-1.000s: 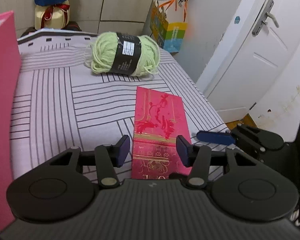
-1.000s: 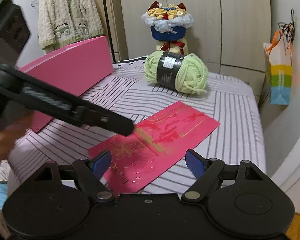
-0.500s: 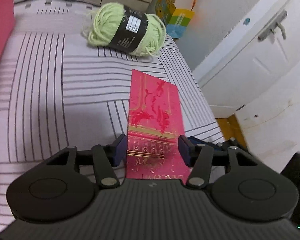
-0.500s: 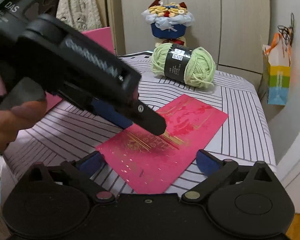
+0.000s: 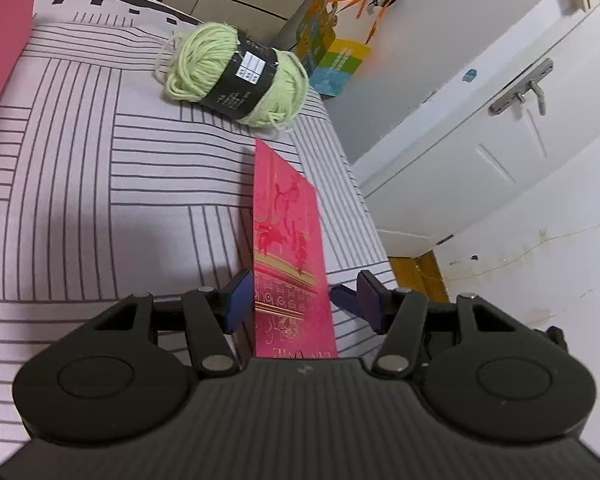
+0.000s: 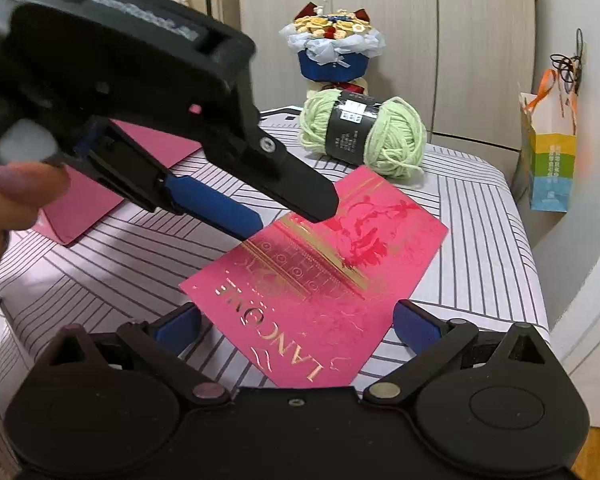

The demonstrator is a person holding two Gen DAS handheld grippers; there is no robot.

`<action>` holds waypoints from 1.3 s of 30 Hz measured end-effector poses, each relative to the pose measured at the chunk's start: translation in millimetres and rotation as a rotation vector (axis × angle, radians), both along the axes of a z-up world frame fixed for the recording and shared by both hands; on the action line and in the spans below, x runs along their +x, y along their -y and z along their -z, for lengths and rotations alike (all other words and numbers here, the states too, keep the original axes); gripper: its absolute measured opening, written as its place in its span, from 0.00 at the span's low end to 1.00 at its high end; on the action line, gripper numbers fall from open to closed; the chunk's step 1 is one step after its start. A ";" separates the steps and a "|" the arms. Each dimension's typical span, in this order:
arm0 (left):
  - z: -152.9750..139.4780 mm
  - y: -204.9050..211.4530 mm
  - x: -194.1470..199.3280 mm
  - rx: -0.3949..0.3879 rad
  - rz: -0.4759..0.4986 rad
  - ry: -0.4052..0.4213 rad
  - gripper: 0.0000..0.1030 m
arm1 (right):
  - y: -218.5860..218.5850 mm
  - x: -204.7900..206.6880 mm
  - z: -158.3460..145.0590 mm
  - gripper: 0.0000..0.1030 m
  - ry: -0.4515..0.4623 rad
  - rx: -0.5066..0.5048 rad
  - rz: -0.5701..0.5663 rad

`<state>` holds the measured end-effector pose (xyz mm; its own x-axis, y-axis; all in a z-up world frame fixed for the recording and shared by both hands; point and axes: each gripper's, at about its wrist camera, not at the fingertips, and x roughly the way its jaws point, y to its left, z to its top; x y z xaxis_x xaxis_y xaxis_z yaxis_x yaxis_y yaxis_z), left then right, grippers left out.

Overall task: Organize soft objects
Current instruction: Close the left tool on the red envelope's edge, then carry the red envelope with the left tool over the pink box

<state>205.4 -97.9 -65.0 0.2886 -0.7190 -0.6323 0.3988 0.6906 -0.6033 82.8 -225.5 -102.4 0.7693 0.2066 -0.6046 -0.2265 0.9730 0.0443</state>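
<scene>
Pink envelope [image 6: 320, 276] near bed [image 5: 100, 184] edge, yarn [image 6: 364, 136] beyond

Envelope [image 6: 324, 280]: pink-red, gold print, one long edge raised off the striped bed [image 6: 480, 240]. Yarn [image 6: 364, 136]: pale green skein, black label band, lying on its side just beyond envelope.

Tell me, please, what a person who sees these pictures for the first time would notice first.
The bright pink envelope with gold print lies flat on the striped cloth, right in the middle. Behind it rests a ball of pale green yarn with a dark label. The left tool reaches over the envelope from the left, while the right tool stands wide open at its near end.
</scene>
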 end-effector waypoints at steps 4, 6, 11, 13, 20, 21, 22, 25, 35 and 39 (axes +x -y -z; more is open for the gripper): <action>6.2 3.3 1.3 -0.048 0.042 -0.068 0.51 | 4.1 -3.6 -4.3 0.77 0.010 0.006 0.029; 7.2 6.2 -1.2 -0.035 0.035 -0.052 0.50 | 5.2 -6.5 -5.1 0.57 0.016 -0.001 0.029; 7.1 8.9 -8.4 0.007 0.003 0.035 0.25 | 6.7 -11.4 -5.3 0.48 0.030 -0.006 0.023; 8.3 8.3 -10.2 0.026 -0.029 0.063 0.16 | 6.7 -11.6 -4.2 0.48 0.039 -0.010 0.019; 10.9 7.9 -12.7 -0.023 -0.073 0.027 0.05 | -1.9 -14.1 -2.5 0.49 0.100 -0.069 0.047; 10.8 8.6 -12.9 -0.028 -0.076 0.019 0.05 | -5.0 -15.6 -2.3 0.44 0.121 -0.089 0.057; 10.8 9.7 -13.7 -0.029 -0.076 0.017 0.05 | -8.0 -18.0 -2.2 0.41 0.136 -0.107 0.064; 8.0 11.2 -18.5 -0.010 -0.084 0.045 0.05 | -15.9 -24.8 -2.6 0.30 0.179 -0.148 0.084; -2.8 6.1 -43.1 0.003 -0.063 0.096 0.08 | -25.7 -48.3 -12.9 0.23 0.209 -0.184 0.086; -14.3 1.9 -57.5 0.011 -0.057 0.129 0.08 | -30.6 -55.8 -22.0 0.22 0.217 -0.193 0.074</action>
